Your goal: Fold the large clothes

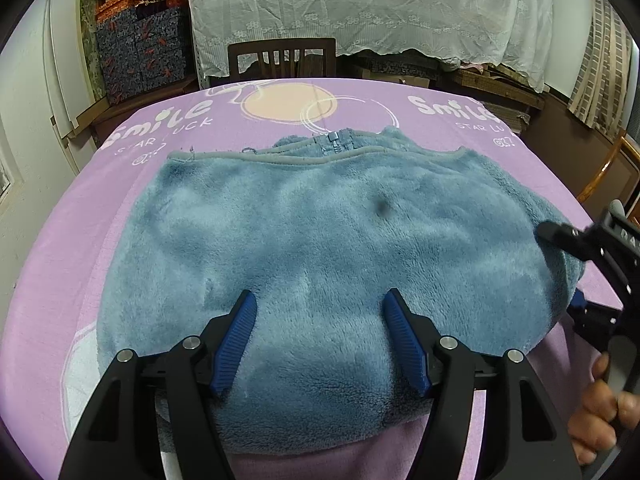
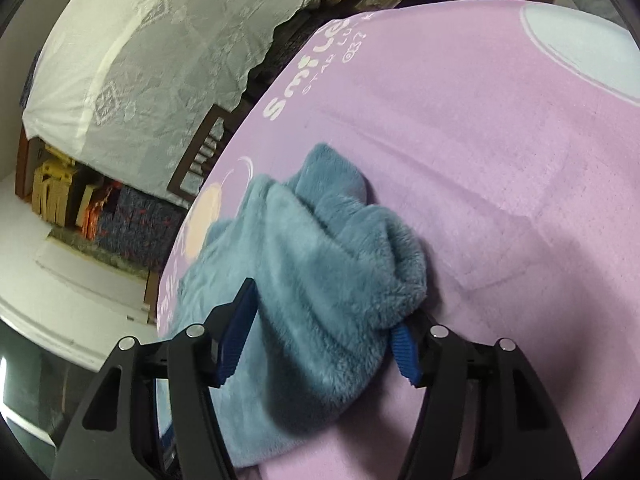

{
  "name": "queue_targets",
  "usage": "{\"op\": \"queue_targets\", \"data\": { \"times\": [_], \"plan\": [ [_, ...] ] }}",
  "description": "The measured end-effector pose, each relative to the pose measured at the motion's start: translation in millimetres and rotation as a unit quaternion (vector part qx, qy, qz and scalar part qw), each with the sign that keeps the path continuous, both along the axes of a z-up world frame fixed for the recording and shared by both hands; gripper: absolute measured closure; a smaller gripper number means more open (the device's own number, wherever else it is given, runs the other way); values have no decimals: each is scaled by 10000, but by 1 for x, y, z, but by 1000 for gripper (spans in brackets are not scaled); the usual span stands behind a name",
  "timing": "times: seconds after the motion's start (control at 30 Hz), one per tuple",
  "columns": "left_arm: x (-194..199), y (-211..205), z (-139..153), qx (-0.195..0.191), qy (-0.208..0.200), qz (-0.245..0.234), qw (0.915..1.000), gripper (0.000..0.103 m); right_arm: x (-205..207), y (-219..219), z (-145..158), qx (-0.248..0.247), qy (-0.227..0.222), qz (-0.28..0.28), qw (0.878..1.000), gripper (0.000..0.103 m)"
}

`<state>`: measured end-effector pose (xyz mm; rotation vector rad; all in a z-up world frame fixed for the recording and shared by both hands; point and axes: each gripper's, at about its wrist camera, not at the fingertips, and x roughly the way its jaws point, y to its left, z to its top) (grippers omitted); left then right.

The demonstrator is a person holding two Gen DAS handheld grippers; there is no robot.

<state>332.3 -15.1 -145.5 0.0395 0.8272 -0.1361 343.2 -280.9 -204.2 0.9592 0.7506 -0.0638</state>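
My left gripper (image 1: 316,312) hangs with jaws spread wide over the near part of the blue fleece garment (image 1: 320,240), which lies folded on the purple blanket (image 1: 80,248); only this view shows its zipper (image 1: 334,143). My right gripper (image 2: 326,312) shows what the left cannot: its spread jaws straddle the bunched right edge.

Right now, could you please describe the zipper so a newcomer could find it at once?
Start from the purple blanket covering the table, then the blue fleece garment lying on it. The zipper sits mid-way along its far, grey-trimmed edge, the only hard, toothed piece amid the soft pile.
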Motion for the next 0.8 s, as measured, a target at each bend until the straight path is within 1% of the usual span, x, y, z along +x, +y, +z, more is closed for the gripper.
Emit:
{"op": "queue_targets", "data": {
  "times": [0.07,0.13,0.17,0.2,0.23,0.27,0.3,0.33,0.37,0.5,0.53,0.6,0.67,0.73,0.8],
  "plan": [
    [0,0,0,4,2,4,10000,36,-6,7,1,-18,-79,166,9998,42],
    [0,0,0,10,4,14,10000,35,-7,21,2,-350,-59,396,9986,41],
    [0,0,0,18,5,15,10000,35,-5,23,2,-355,-62,430,9984,41],
    [0,0,-1,19,8,11,10000,35,-3,21,1,-252,-77,394,9989,42],
    [0,0,-1,6,13,9,10000,35,-1,14,0,-103,-142,273,9995,44],
    [1,0,0,-14,24,4,10000,35,0,8,-1,-56,-166,198,9996,50],
    [2,1,0,-35,35,-1,10000,35,2,2,-3,-45,-175,117,9998,60],
    [2,1,0,-65,48,-5,10000,35,3,-3,-6,-15,-177,68,9998,63],
    [3,2,1,-81,56,-10,10000,35,4,-7,-9,66,-234,90,9997,63],
    [4,3,2,-113,87,-22,9999,35,6,-2,-7,-58,-254,218,9994,64],
    [5,4,2,-127,98,-29,9999,35,7,-2,-7,-13,-261,264,9993,63],
    [6,7,5,-217,151,-29,9996,36,7,-3,-7,66,-281,276,9992,62],
    [10,18,11,-467,254,-18,9986,39,8,-3,-7,57,-271,280,9992,64],
    [13,35,18,-792,314,55,9964,40,7,-2,-5,-22,-286,278,9992,69],
    [14,47,25,-863,271,207,9957,40,7,3,4,-288,-344,362,9983,73]
  ]
}}
